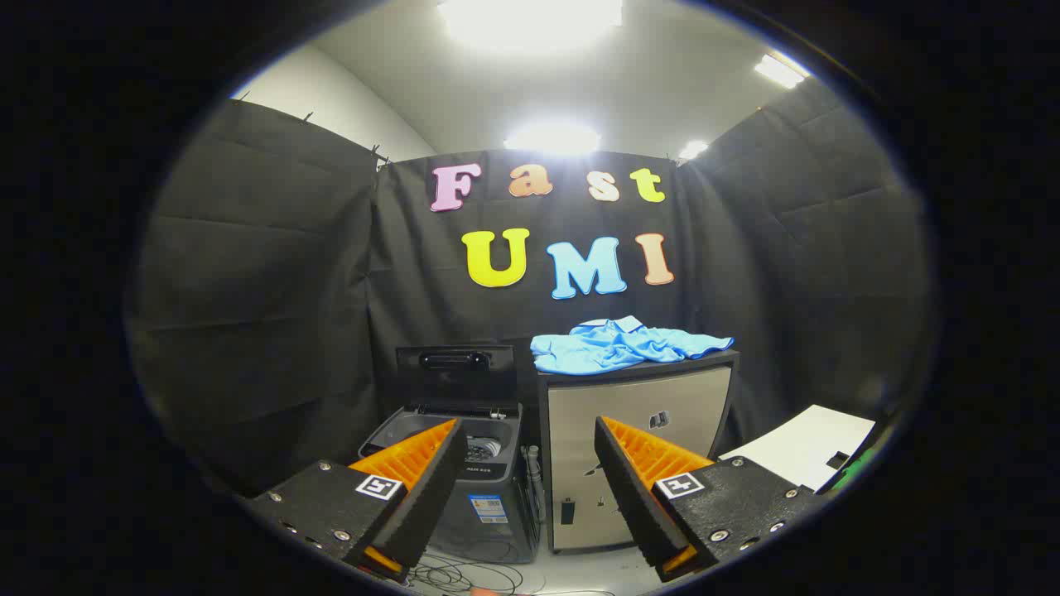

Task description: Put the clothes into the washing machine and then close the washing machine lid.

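Clothes: blue shirt (623, 345) lies crumpled on the cabinet (638, 451), beyond my fingers | washing machine (464, 472) just beside, lid (455, 372) propped up, ready for loading | gripper (527, 463) fingers apart, holding nothing, well short of the shirt | I'd judge pickup not begun.

Recording booth: black cloth walls (273, 273); ceiling lights (530, 16) overhead.

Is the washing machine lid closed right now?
No, the washer lid stands raised behind the drum opening, while the shirt lies on the cabinet and the gripper jaws are open, holding nothing.
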The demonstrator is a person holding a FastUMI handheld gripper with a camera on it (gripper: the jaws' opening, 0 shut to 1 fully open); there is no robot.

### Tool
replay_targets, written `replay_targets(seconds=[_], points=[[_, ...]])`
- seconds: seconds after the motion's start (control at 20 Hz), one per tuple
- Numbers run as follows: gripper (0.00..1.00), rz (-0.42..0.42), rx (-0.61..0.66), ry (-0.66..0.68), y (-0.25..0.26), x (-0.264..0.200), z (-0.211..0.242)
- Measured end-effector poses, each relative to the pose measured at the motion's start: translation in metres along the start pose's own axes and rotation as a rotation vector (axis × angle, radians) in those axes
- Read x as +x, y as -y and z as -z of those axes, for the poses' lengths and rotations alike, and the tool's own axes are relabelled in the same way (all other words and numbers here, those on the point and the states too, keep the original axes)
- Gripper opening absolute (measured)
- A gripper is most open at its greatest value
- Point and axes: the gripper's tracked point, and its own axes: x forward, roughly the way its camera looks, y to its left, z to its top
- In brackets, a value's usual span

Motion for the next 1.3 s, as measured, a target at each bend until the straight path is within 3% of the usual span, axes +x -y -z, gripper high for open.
replay_targets(seconds=[1.3], points=[[0.95,-0.012,0.030,-0.013,-0.0085,-0.0081,-0.0046]])
